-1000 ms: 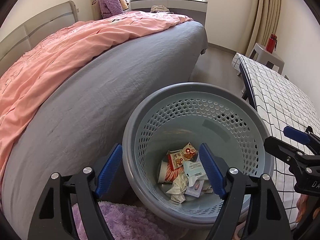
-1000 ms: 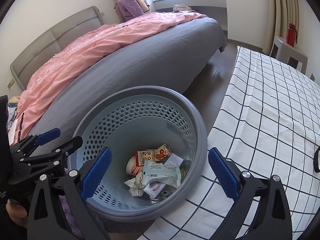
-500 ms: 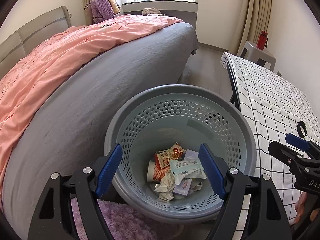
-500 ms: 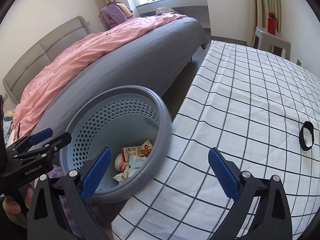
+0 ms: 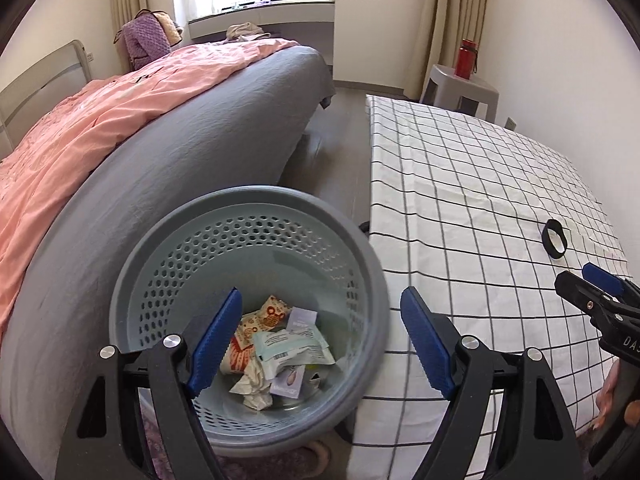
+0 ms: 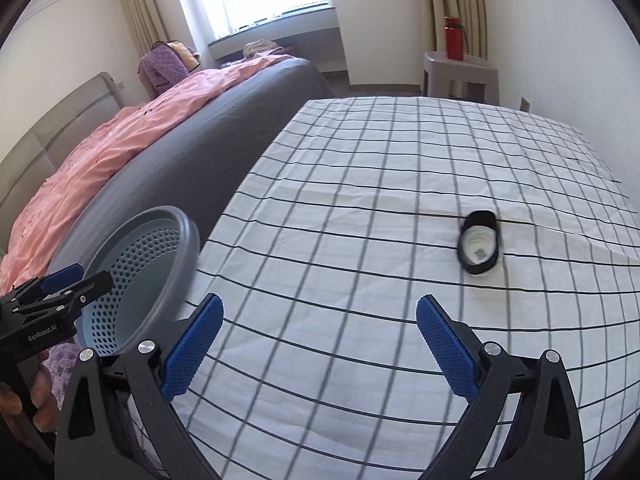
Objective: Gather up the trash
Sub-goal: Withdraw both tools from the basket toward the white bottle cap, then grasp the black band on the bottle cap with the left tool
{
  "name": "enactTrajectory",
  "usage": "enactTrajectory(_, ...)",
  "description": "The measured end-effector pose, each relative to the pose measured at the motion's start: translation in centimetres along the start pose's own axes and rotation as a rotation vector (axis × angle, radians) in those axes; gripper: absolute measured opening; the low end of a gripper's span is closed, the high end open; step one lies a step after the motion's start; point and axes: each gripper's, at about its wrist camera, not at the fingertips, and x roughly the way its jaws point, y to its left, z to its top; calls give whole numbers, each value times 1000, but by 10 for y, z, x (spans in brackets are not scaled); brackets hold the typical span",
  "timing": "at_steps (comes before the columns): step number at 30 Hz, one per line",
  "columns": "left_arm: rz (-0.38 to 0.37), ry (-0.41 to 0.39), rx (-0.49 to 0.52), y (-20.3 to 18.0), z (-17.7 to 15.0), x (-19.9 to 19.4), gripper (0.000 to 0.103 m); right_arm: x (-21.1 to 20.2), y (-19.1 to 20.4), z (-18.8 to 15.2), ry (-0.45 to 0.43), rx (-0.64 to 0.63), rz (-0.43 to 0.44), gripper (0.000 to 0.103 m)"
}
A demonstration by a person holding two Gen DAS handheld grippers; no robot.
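A grey-blue perforated trash basket (image 5: 360,264) stands between the bed and the table; it also shows in the right wrist view (image 6: 184,248). Wrappers and crumpled paper (image 5: 280,352) lie in its bottom. A small black-rimmed item with a white inside (image 6: 479,248) lies on the checked tablecloth; it also shows in the left wrist view (image 5: 554,238). My left gripper (image 5: 322,340) is open and empty over the basket. My right gripper (image 6: 318,344) is open and empty over the table, short of the black item.
A bed with a grey sheet (image 5: 208,148) and a pink duvet (image 5: 100,120) is on the left. The table has a white checked cloth (image 6: 380,184). A grey stool (image 6: 460,70) with a red bottle (image 6: 454,38) stands at the far wall. A purple rug (image 5: 160,452) lies below the basket.
Both grippers have swung right. The right wrist view now faces the table and the black item instead of the basket. The basket has shifted left in both views. Both grippers stay open.
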Motion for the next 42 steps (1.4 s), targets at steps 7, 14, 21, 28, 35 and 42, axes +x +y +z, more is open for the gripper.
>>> enactTrajectory(7,-79,17,99,-74,14,11,78,-23,-81,-7,-19,73,-108,95)
enactTrajectory(14,-160,41,186,-147,25,27,78,-34,-151,-14,-23,163,-168,95)
enactTrajectory(21,-208,46,279,-217,37,48,78,-35,-189,-16,-37,208,-190,95)
enactTrajectory(28,-249,73,325,-264,57,71,78,-38,-212,-21,-55,274,-170,95)
enactTrajectory(35,-259,124,336,-290,64,103,78,-40,-218,-22,-72,294,-154,95)
enactTrajectory(42,-259,141,347,-299,62,118,78,-39,-217,-24,-69,288,-149,95)
